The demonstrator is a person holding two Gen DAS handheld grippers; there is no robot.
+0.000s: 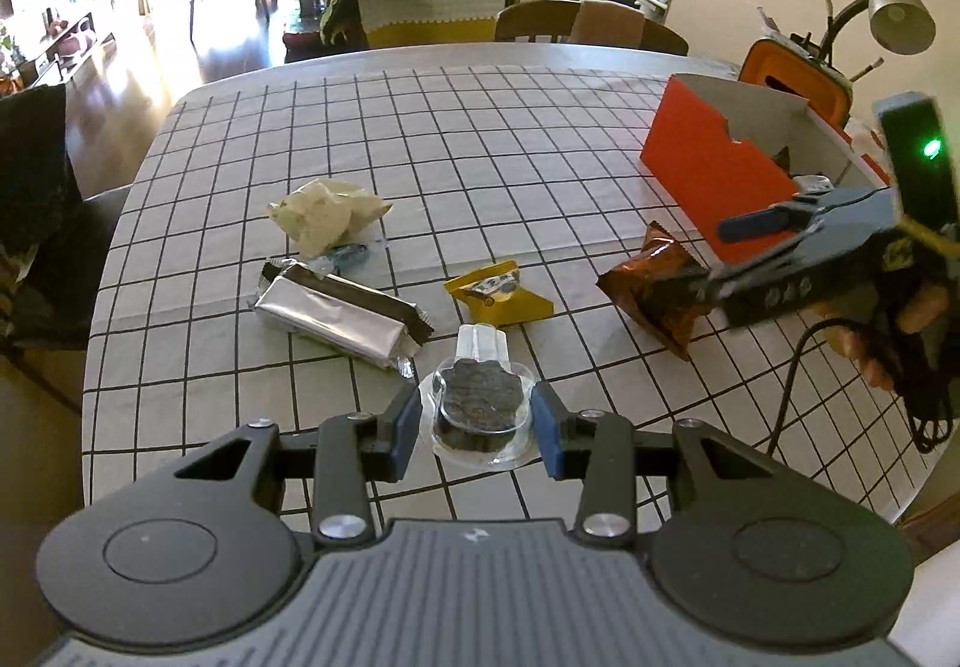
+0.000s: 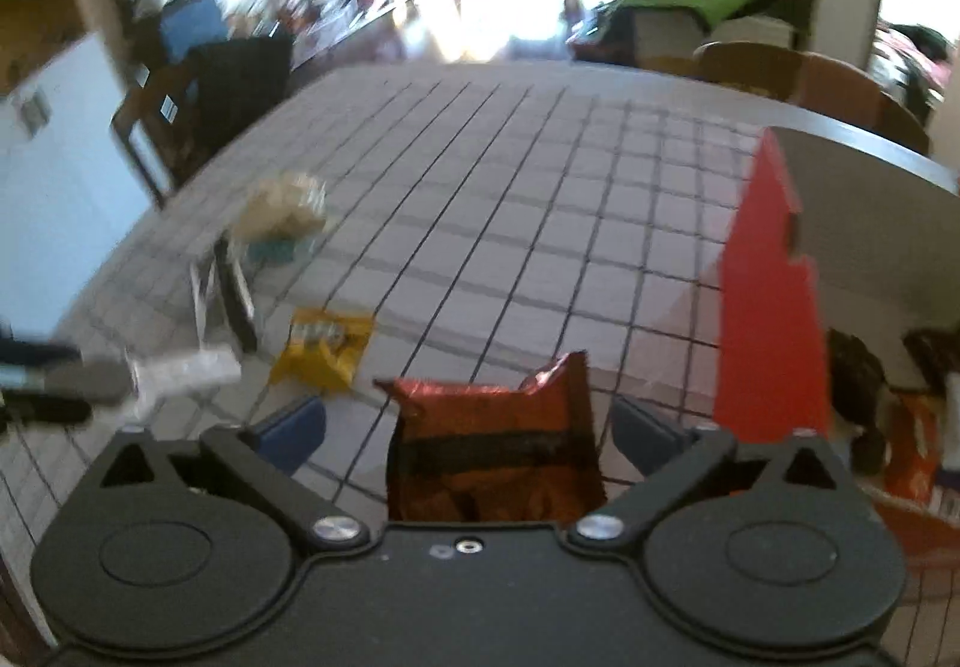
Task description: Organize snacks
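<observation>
In the lower middle of the left wrist view, the left gripper point(image 1: 474, 427) is squeezing a dark cookie in a clear pack point(image 1: 480, 415) between its two blue pads, above the checked table point(image 1: 480, 139). In the right wrist view, the right gripper point(image 2: 468, 427) is standing wide apart, and a brown snack bag point(image 2: 498, 451) is sitting loose between its pads at the bottom middle. The orange box point(image 1: 708, 169) is standing at the right of the left wrist view, with a yellow packet point(image 1: 498, 295) and a silver bar point(image 1: 330, 319) lying near the middle.
</observation>
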